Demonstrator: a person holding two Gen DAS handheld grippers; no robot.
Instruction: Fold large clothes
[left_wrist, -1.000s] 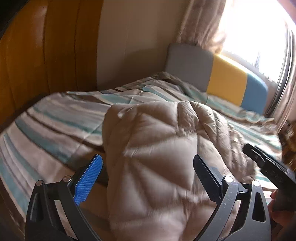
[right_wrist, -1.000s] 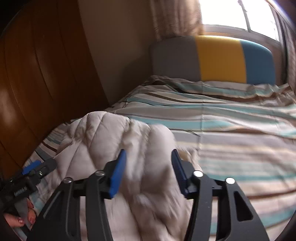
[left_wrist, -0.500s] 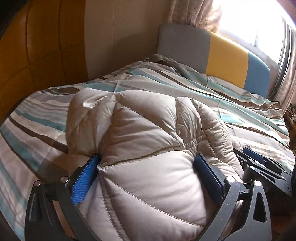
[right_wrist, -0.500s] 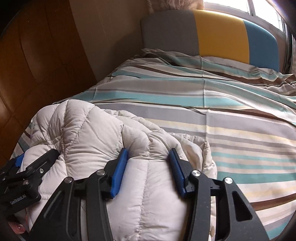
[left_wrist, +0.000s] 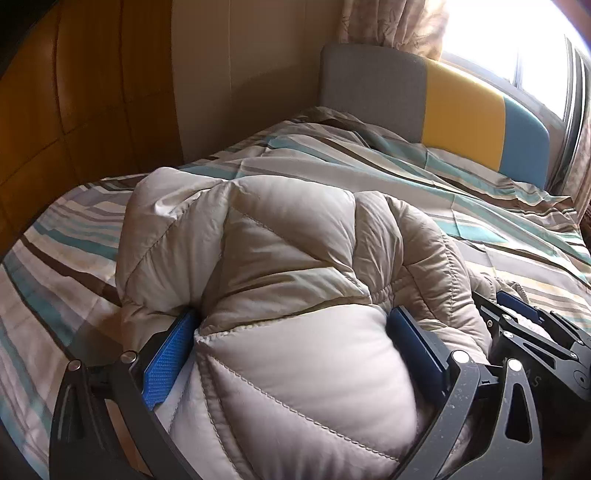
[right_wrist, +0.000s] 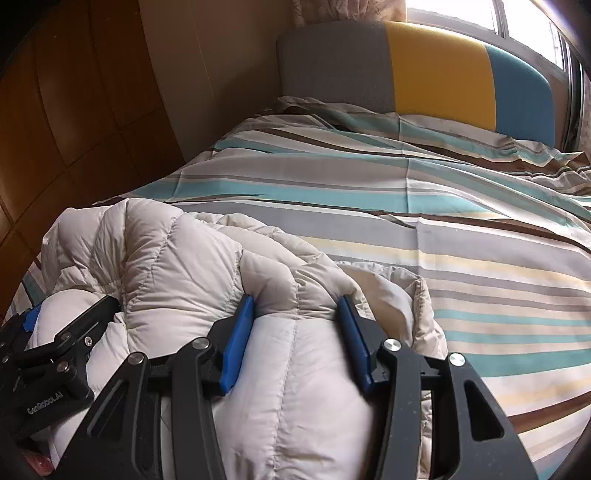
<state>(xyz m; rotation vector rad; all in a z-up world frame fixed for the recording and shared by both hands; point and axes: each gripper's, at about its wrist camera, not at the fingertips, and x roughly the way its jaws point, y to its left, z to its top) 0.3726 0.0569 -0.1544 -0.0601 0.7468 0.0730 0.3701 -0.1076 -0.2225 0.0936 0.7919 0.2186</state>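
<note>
Both claws pinched one puffy beige quilted down jacket (left_wrist: 295, 277): left claw (left_wrist: 295, 354) around a thick fold, right claw (right_wrist: 295, 339) around another just beside it. Ahead of them lay one striped bed cover (right_wrist: 461, 221), bare up to one grey, yellow and blue headboard (right_wrist: 424, 70).

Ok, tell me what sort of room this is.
Almost certainly a bedroom. A bed with a striped teal, brown and cream duvet cover fills the view, backed by a padded grey, yellow and blue headboard, with a patterned curtain at a bright window and wooden wardrobe panels alongside.
</note>
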